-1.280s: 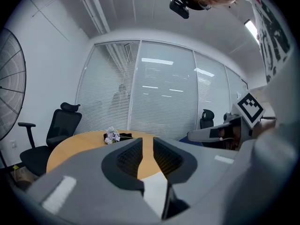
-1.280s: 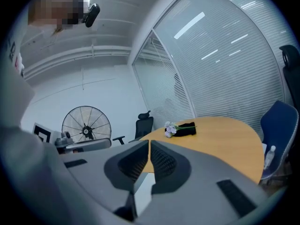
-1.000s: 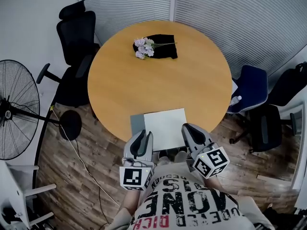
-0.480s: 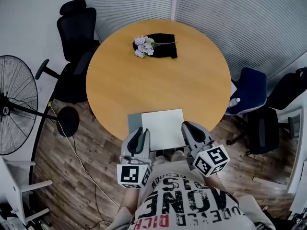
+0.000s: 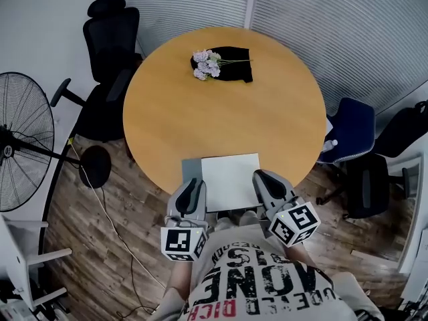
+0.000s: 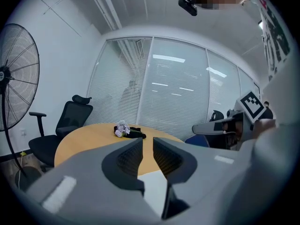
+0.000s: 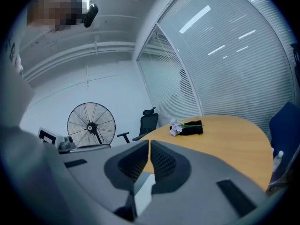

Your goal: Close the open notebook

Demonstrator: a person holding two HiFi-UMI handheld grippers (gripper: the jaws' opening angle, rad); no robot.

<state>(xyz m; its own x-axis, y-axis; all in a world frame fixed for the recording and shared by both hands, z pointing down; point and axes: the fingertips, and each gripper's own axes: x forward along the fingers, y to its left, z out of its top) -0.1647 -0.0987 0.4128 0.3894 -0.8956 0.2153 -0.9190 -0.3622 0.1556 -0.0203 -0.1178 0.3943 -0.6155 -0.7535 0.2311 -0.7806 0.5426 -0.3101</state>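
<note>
At 6 o'clock in the head view, closest to the person, both tools point out over the rim of the bench. The left tool (image 5: 194, 184) has its jaws a modest way apart. They have just been closing a little, and nothing is between them. The right tool (image 5: 263, 178) has its jaws all but together and grips nothing.

Just past the tips lies the notebook (image 5: 231, 179), at 6 o'clock on the round bench (image 5: 167, 126). It shows a white page facing up and a grey strip (image 5: 190, 168) along its left side, probably the cover. The left tool is near its 7 o'clock corner and the right tool by its 4 o'clock edge. I cannot tell whether either one touches it. Its near edge seems to reach the rim or pass it slightly.

Well apart, at 12 o'clock on the bench, flowers (image 5: 206, 64) lie on a black cloth (image 5: 235, 73). Off the bench, a black chair (image 5: 109, 42) stands at 10 o'clock, a fan (image 5: 23, 151) at 9 and a blue chair (image 5: 351, 129) at 3.

The main risk, as I judge it, is the notebook's place at the rim. A push or drag towards 6 o'clock could tip it onto the person's lap. Narrow jaws may also catch a single page instead of the cover and crease it. If only one side is lifted, the book could slide across the smooth wood rather than fold shut.
</note>
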